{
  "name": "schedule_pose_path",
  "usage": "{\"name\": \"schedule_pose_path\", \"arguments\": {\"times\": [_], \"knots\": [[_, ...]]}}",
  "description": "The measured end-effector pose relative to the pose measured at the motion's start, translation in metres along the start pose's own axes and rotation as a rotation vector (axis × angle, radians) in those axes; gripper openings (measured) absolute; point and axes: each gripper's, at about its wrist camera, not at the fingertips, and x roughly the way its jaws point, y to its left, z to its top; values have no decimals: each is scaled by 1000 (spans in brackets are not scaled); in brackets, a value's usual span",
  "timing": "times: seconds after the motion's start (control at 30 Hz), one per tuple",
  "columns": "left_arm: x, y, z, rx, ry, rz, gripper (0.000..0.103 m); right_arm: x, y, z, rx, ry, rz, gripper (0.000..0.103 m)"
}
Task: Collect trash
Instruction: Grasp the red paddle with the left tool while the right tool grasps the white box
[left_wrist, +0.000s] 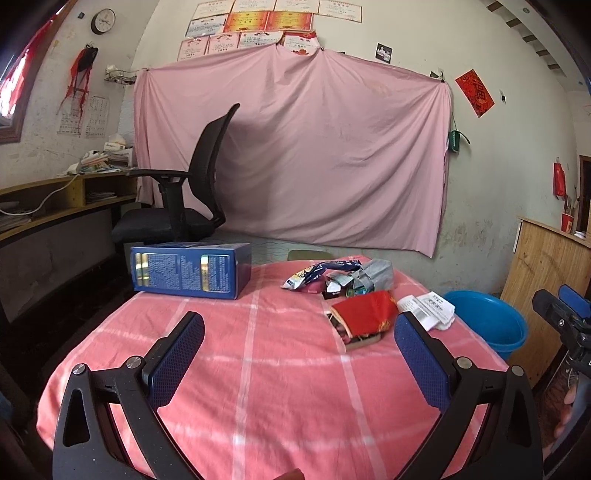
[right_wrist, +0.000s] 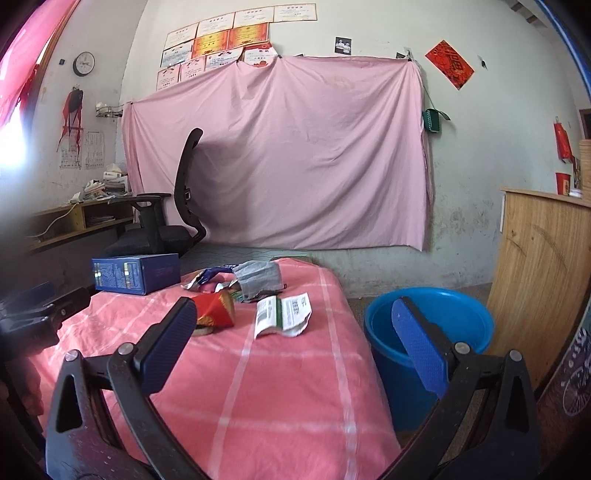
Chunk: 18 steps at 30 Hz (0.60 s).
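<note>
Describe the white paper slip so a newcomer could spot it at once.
Start at the pink checked tablecloth, then find the trash pile near its far end. The white paper slip lies at the pile's right, nearest the blue basin. It alone is flat, white and printed, beside a crumpled red wrapper.

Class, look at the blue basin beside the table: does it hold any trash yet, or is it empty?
Empty as far as visible. In the right wrist view the blue basin shows only bare blue inner wall; its bottom is partly hidden by the rim and gripper finger.

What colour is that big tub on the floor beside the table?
The plastic tub is bright blue, clearest in the right wrist view.
</note>
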Motion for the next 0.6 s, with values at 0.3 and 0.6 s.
{"name": "schedule_pose_path", "arguments": {"times": [0.3, 0.6], "knots": [[88, 3, 22, -15, 123, -59, 100, 84, -14, 19, -26, 77, 6, 103], [152, -1, 8, 1, 348, -154, 81, 158, -28, 6, 19, 371, 109, 103]]}}
